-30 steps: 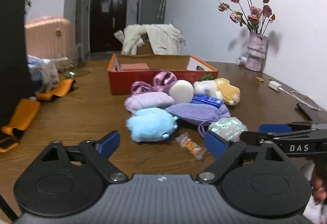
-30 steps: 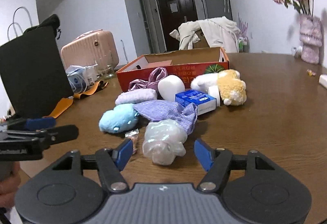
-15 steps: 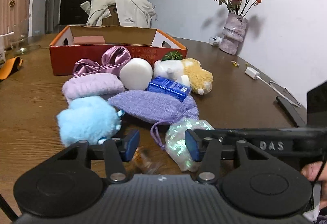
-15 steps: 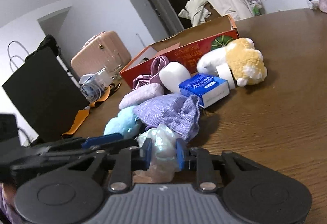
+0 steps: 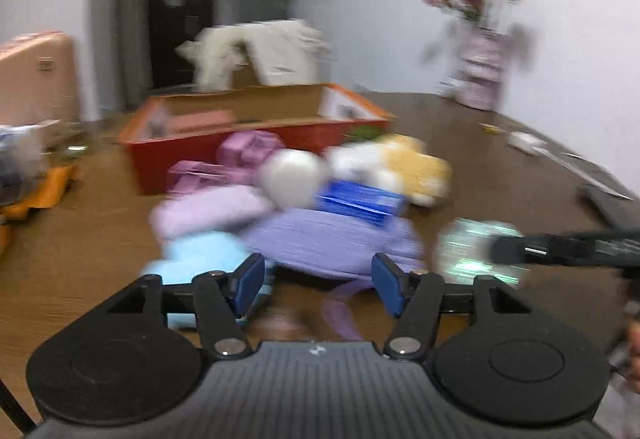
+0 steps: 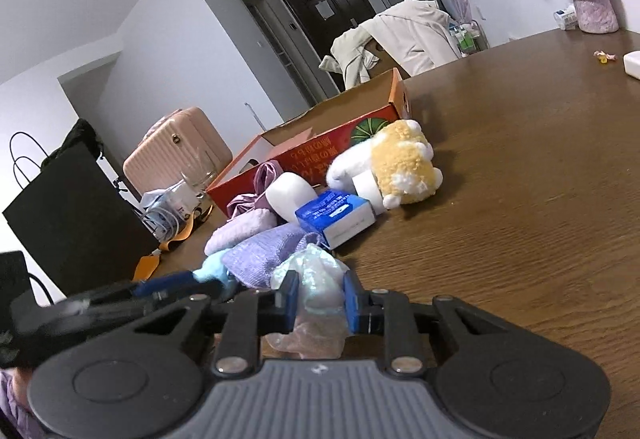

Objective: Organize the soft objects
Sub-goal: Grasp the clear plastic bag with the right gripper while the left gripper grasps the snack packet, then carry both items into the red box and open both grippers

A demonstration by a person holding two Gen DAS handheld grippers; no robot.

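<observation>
A pile of soft things lies on the wooden table before an orange cardboard box [image 5: 256,119] [image 6: 320,147]: a light blue plush [image 5: 200,255], a lilac knit pouch [image 5: 328,239] [image 6: 264,251], a yellow-white plush [image 6: 400,167], a white ball [image 6: 290,195] and a blue packet box [image 6: 336,213]. My right gripper [image 6: 318,299] is shut on a shimmery clear pouch [image 6: 316,279] [image 5: 468,251]. My left gripper [image 5: 318,281] is open over the near edge of the lilac pouch, with a small orange wrapped item [image 5: 280,319] blurred between its fingers. The left wrist view is motion-blurred.
A vase of dried pink flowers [image 5: 480,79] stands at the back right. A white charger and cable [image 5: 524,139] lie near the right edge. A black bag [image 6: 72,207], a pink suitcase [image 6: 176,155] and a chair with a cream coat [image 6: 400,35] stand beyond the table.
My right gripper closed on the shimmery pouch and has lifted it a little. My left gripper narrowed around the orange wrapped item, then widened again, and is moving fast.
</observation>
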